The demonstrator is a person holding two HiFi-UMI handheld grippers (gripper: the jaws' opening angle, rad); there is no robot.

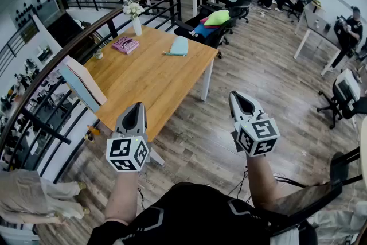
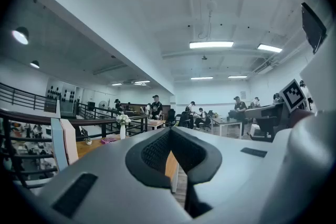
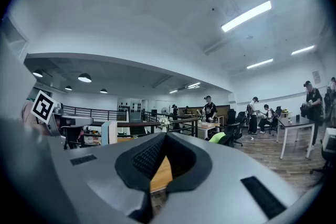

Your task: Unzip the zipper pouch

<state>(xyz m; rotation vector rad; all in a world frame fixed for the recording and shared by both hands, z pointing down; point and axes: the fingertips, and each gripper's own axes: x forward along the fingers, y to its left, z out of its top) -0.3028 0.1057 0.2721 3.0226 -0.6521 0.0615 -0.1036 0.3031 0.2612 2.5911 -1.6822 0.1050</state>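
A wooden table (image 1: 149, 77) stands ahead of me. On its far part lie a light blue flat pouch (image 1: 179, 46) and a pink patterned pouch (image 1: 125, 45). My left gripper (image 1: 136, 107) hangs in the air over the table's near edge, shut and holding nothing. My right gripper (image 1: 239, 96) is off the table's right side above the floor, also shut and empty. In the left gripper view the closed jaws (image 2: 170, 131) point level across the room, with the pink pouch (image 2: 107, 139) far off. The right gripper view shows shut jaws (image 3: 163, 136) and a strip of table beyond them.
A white vase of flowers (image 1: 135, 14) stands at the table's far corner, a small pot (image 1: 98, 54) at its left edge. A light blue board (image 1: 80, 84) leans by the black railing (image 1: 57, 72). Office chairs (image 1: 215, 26), desks and several people fill the room behind.
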